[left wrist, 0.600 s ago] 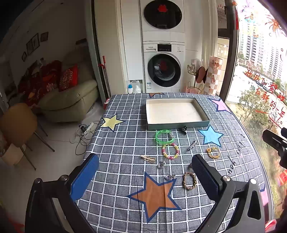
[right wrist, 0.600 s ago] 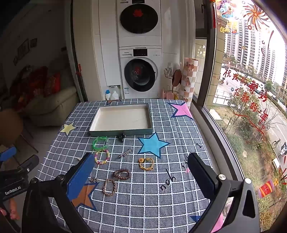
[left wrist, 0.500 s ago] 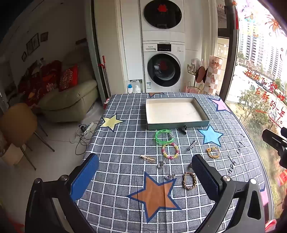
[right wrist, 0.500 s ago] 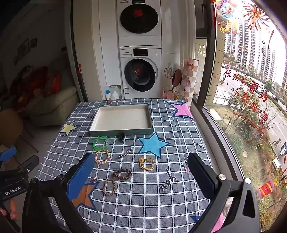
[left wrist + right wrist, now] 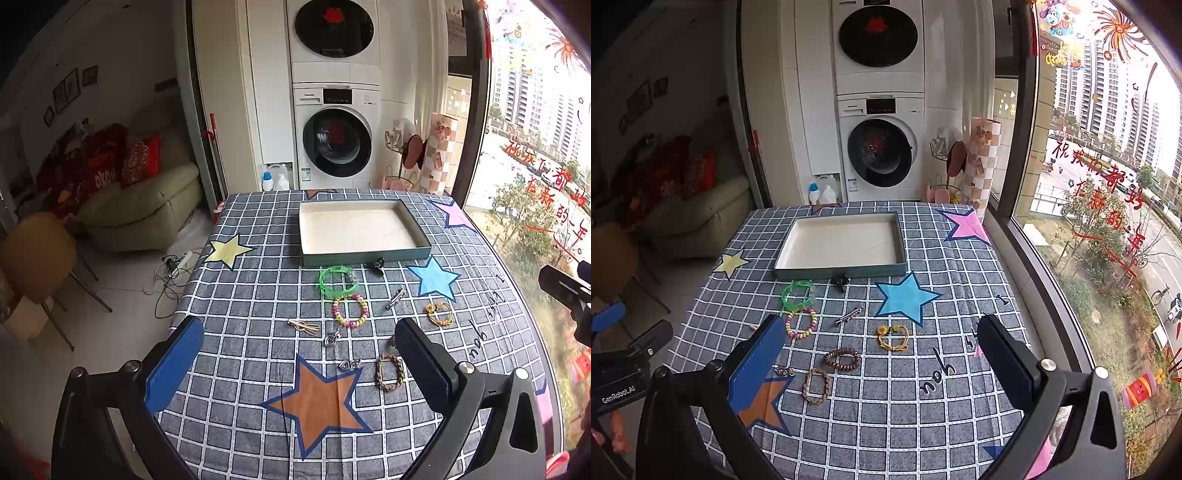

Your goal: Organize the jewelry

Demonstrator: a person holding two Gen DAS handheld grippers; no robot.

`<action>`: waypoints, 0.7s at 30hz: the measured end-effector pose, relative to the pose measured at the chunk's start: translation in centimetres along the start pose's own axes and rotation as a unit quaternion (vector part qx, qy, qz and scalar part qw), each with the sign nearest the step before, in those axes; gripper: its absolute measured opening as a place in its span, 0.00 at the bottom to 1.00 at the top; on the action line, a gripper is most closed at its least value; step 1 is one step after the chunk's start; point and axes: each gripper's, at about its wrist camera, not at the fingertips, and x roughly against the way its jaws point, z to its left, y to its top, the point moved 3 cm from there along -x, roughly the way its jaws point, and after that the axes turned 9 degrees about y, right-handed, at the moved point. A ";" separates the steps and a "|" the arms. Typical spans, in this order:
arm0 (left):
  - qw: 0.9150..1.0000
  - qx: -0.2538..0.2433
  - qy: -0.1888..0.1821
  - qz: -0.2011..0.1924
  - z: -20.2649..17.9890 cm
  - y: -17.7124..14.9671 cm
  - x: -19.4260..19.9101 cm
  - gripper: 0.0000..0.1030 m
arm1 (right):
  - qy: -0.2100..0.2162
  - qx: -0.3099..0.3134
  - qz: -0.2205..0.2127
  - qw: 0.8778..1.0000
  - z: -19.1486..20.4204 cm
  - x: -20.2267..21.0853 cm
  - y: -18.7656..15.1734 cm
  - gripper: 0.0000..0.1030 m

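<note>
An empty white tray with a grey-green rim (image 5: 364, 257) (image 5: 842, 272) sits at the far middle of the table. In front of it lie several jewelry pieces: a green bangle (image 5: 338, 281) (image 5: 798, 293), a pastel bead bracelet (image 5: 351, 312) (image 5: 801, 325), a silver clip (image 5: 396, 298) (image 5: 849, 316), a gold bracelet (image 5: 439, 314) (image 5: 894, 336), a dark bead bracelet (image 5: 842, 359), a braided bracelet (image 5: 388, 372) (image 5: 816, 385) and a gold hairpin (image 5: 303, 326). My left gripper (image 5: 299, 363) and right gripper (image 5: 882, 360) are both open and empty, held above the near table.
The table has a grey checked cloth with coloured stars (image 5: 317, 398). A window runs along the right edge (image 5: 1027, 236). A stacked washer and dryer (image 5: 334, 140) stands behind the table, and a sofa (image 5: 147, 206) and chair (image 5: 33, 266) are at the left.
</note>
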 end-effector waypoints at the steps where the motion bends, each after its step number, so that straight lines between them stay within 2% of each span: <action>1: 1.000 0.000 0.000 0.000 0.0 -0.1 0.0 1.00 | 0.000 0.000 0.000 1.000 0.0 0.0 0.0 1.00; 21: 1.000 -0.002 0.000 0.004 -0.4 -0.3 -0.3 1.00 | -0.001 -0.001 0.003 1.000 -0.1 0.0 0.0 1.00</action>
